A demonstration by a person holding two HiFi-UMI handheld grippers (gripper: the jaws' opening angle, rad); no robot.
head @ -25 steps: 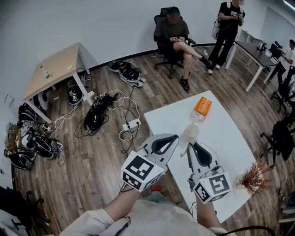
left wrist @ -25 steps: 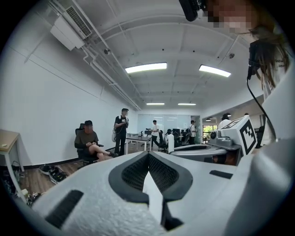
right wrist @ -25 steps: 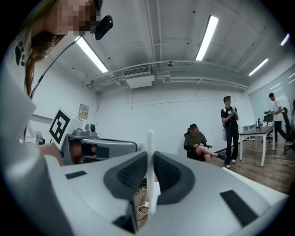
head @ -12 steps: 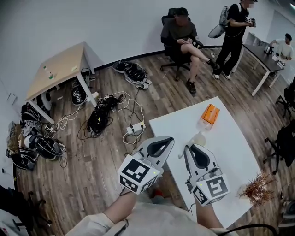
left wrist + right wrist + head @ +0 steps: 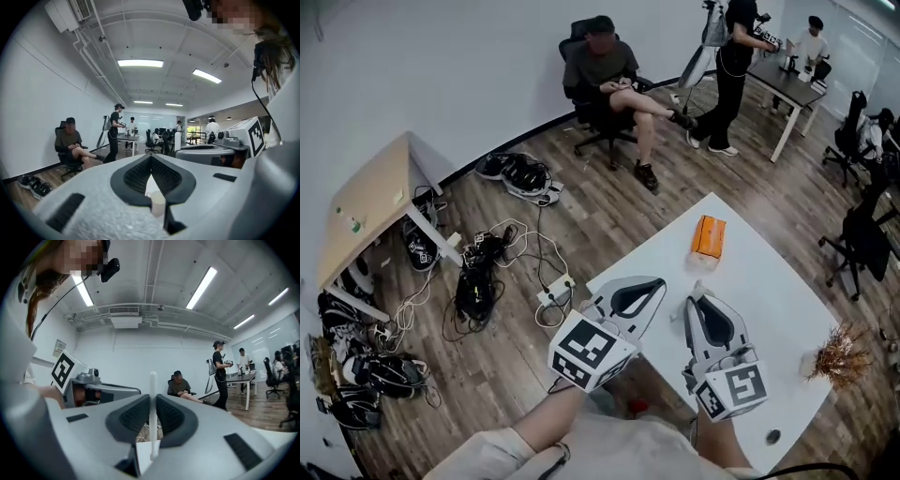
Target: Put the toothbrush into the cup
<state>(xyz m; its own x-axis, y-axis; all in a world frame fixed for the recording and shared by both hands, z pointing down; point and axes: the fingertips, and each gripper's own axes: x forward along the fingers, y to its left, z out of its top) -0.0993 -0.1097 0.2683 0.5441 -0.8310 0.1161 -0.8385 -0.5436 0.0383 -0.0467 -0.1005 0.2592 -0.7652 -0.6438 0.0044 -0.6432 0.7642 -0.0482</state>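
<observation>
Both grippers are held up close over the near edge of the white table (image 5: pixel 769 291). My right gripper (image 5: pixel 698 302) is shut on a thin white toothbrush (image 5: pixel 153 418), which stands upright between its pads and pokes out past the tips (image 5: pixel 695 286). My left gripper (image 5: pixel 652 284) is shut, tips meeting, with nothing held. Through the gap under its tips a small white cup (image 5: pixel 157 204) stands on the table ahead. In the head view the cup is hidden behind the grippers.
An orange box (image 5: pixel 709 236) lies at the table's far side and a dried brown plant (image 5: pixel 839 354) at its right edge. Cables and bags (image 5: pixel 487 272) litter the wooden floor. A seated person (image 5: pixel 605 70) and a wooden desk (image 5: pixel 366 202) are beyond.
The head view has swung, so the room has shifted left. The cup, visible between the grippers earlier, is now hidden. Both grippers keep their place and stay shut.
</observation>
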